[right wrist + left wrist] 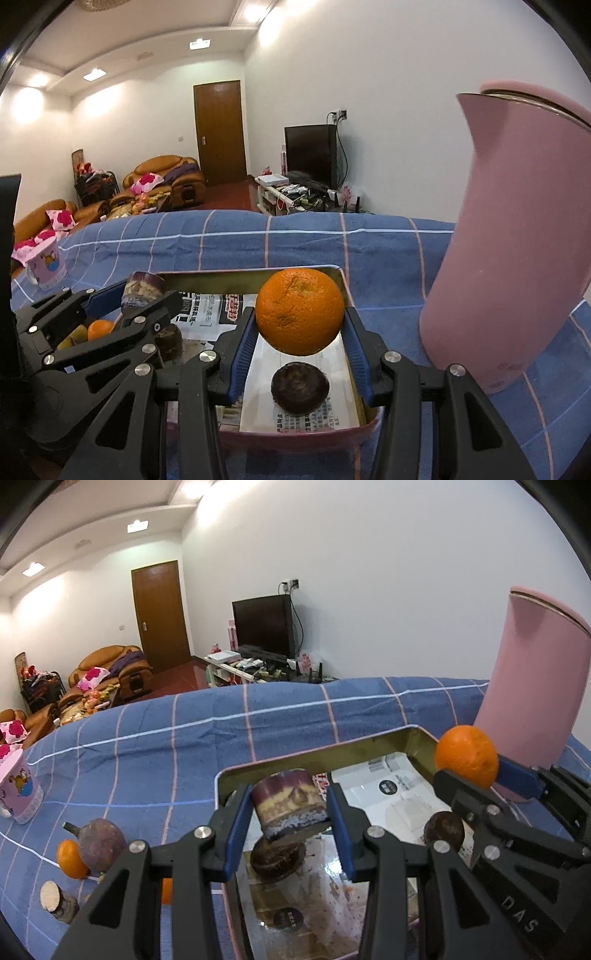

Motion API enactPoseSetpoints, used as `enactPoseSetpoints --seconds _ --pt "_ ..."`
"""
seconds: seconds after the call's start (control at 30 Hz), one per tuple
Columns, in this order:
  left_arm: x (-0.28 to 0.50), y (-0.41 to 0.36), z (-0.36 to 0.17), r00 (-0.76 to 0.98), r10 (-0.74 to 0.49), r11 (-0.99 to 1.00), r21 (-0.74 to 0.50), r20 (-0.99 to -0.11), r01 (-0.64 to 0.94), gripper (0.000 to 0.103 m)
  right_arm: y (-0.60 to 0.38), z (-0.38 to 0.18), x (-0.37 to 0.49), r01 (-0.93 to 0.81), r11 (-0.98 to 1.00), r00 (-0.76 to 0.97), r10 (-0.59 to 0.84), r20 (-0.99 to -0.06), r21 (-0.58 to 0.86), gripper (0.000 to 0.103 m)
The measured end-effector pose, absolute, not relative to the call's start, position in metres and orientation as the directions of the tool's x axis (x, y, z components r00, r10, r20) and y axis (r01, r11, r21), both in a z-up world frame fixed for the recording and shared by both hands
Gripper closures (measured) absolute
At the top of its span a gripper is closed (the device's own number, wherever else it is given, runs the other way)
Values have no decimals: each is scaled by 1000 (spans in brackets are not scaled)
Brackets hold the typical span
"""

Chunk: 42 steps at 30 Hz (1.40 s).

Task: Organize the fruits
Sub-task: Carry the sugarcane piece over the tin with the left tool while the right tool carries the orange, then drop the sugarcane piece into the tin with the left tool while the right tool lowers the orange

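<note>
Your left gripper (pixel 291 812) is clamping a cane piece (pixel 290 803) above the tin (pixel 421 734). Your right gripper (pixel 300 334) is gripping an orange (pixel 300 310) over the tin's right side, beside the pink jug (pixel 517 240).

pink jug (pixel 517 240), television (pixel 263 626), wooden door (pixel 160 614)

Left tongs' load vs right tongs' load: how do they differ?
The sugarcane piece in the left tongs is a short purple-brown cylinder with a flat cut end; the orange in the right tongs is round, bright and whole. The orange looks wider. Both hang over the tin tray.
</note>
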<state>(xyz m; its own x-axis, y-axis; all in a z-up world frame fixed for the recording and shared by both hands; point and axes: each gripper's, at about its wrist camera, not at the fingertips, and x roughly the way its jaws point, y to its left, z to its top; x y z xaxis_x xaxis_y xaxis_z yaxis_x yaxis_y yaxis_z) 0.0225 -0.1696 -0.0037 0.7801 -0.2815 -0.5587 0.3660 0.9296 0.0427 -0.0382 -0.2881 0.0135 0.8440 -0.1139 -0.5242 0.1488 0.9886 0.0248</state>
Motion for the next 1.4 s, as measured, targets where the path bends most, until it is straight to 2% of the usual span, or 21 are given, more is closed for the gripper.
enactPoseSetpoints --seconds 0.27,0.63,1.07,1.4 --pt "30 -171 -10 738 -299 918 28 -605 395 60 -288 9 -32 130 990 829 -80 -553 52 55" --pt "35 -171 -13 733 -259 925 57 -629 376 60 -284 5 -27 95 994 818 -50 -573 49 55" --pt "28 -178 -11 747 -258 909 109 -613 403 60 -290 2 -28 112 991 804 -45 -592 76 55" --pt "34 -184 -17 711 -253 893 125 -656 432 60 -294 -4 -23 115 989 778 -32 -628 92 55"
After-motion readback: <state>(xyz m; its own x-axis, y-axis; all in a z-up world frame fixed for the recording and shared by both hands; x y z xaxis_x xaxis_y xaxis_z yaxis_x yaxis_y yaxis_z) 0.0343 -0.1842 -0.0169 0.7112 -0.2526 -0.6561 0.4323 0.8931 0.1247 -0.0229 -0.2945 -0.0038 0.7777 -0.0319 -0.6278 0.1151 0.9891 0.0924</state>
